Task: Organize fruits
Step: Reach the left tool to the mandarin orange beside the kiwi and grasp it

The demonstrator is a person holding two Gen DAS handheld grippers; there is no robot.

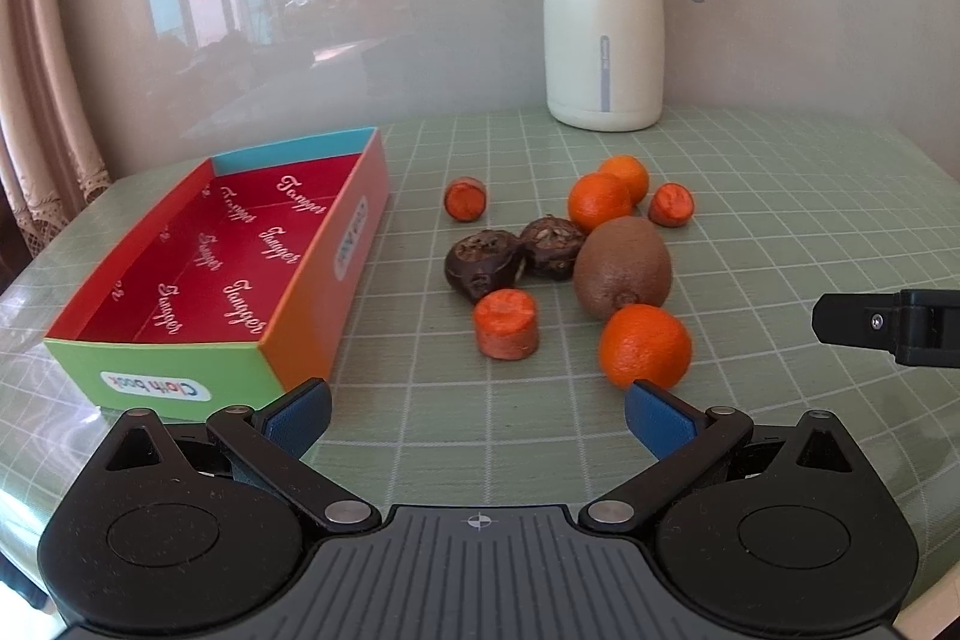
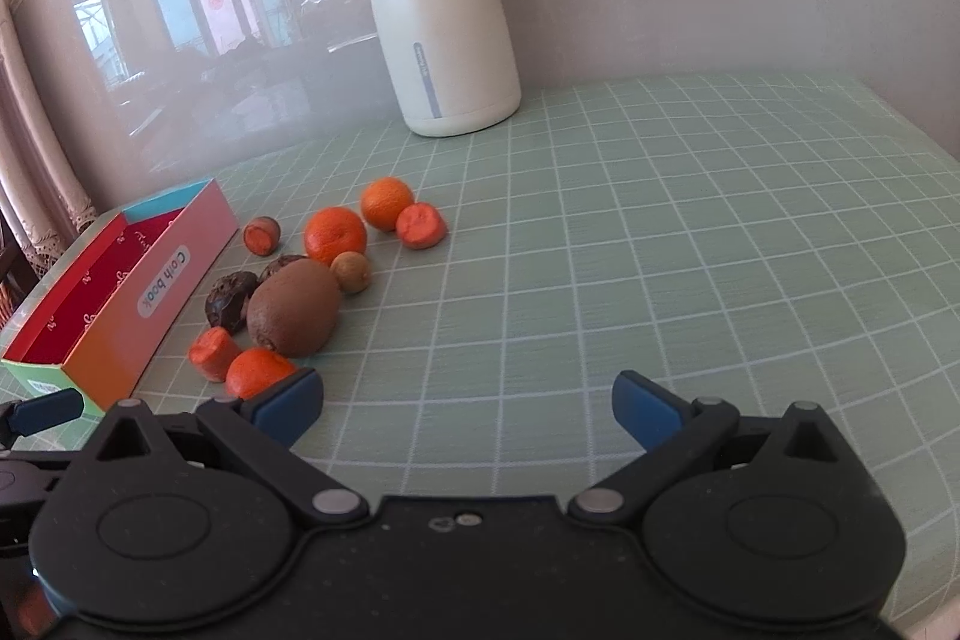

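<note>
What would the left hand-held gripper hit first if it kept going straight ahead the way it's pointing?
Probably the nearest carrot chunk, which sits almost dead centre ahead of the open left hand-held gripper. The nearest tangerine lies just off to the right, by the right finger. Depth is hard to judge through the fisheye.

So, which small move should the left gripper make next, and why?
Probably ease the left gripper forward and a bit right, so its open jaws come around the nearest orange. That orange lies just ahead by the right fingertip, apart from the kiwi, and the box on the left holds no fruit.
</note>
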